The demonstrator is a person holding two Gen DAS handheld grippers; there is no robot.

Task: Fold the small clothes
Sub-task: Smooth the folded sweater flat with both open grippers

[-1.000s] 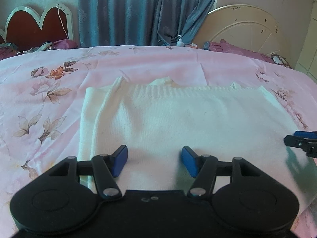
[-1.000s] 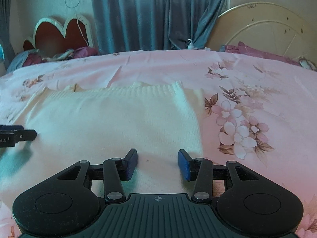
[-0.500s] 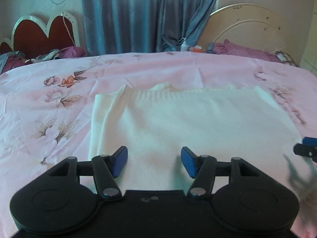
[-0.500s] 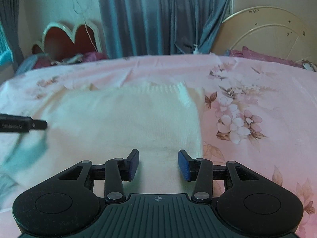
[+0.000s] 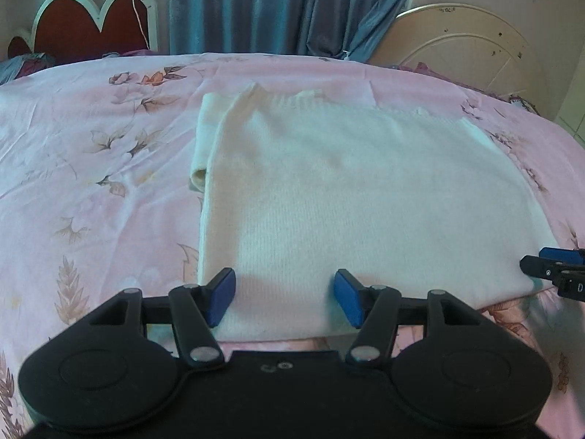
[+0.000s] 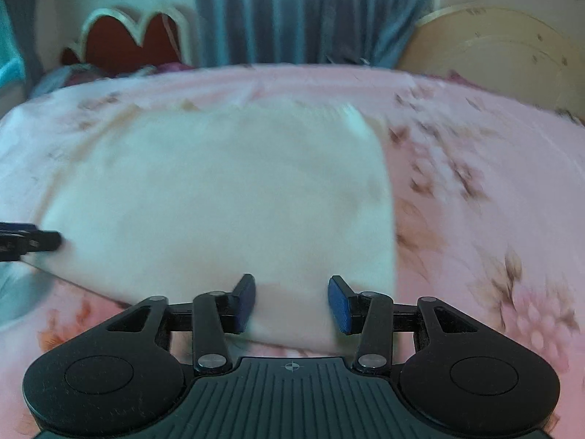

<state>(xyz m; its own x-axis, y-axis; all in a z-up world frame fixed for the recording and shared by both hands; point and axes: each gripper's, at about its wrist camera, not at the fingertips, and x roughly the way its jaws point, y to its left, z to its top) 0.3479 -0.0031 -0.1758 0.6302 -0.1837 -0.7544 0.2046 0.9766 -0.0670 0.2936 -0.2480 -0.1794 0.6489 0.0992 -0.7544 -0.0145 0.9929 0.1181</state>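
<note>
A cream knit sweater [image 5: 358, 190] lies flat on the pink floral bedsheet [image 5: 91, 183], with a sleeve folded under along its left side. My left gripper [image 5: 283, 300] hovers open over the sweater's near hem at its left corner, with nothing pinched between the blue pads. The right gripper [image 6: 290, 303] is open too, over the near hem of the sweater [image 6: 219, 197] at its right corner; this view is blurred. Each gripper shows in the other's view: the right gripper [image 5: 552, 270] at the far right edge, the left gripper [image 6: 29, 239] at the far left edge.
A red heart-shaped headboard [image 5: 87, 25] stands at the back left and a cream round headboard [image 5: 471, 51] at the back right. Blue-grey curtains [image 5: 292, 3] hang between them. Dark pink pillows lie along the far edge of the bed.
Both grippers have drawn back toward me over the sweater. Its near hem, hidden under them before, now shows just ahead of the fingers. The jaws kept about the same gap.
</note>
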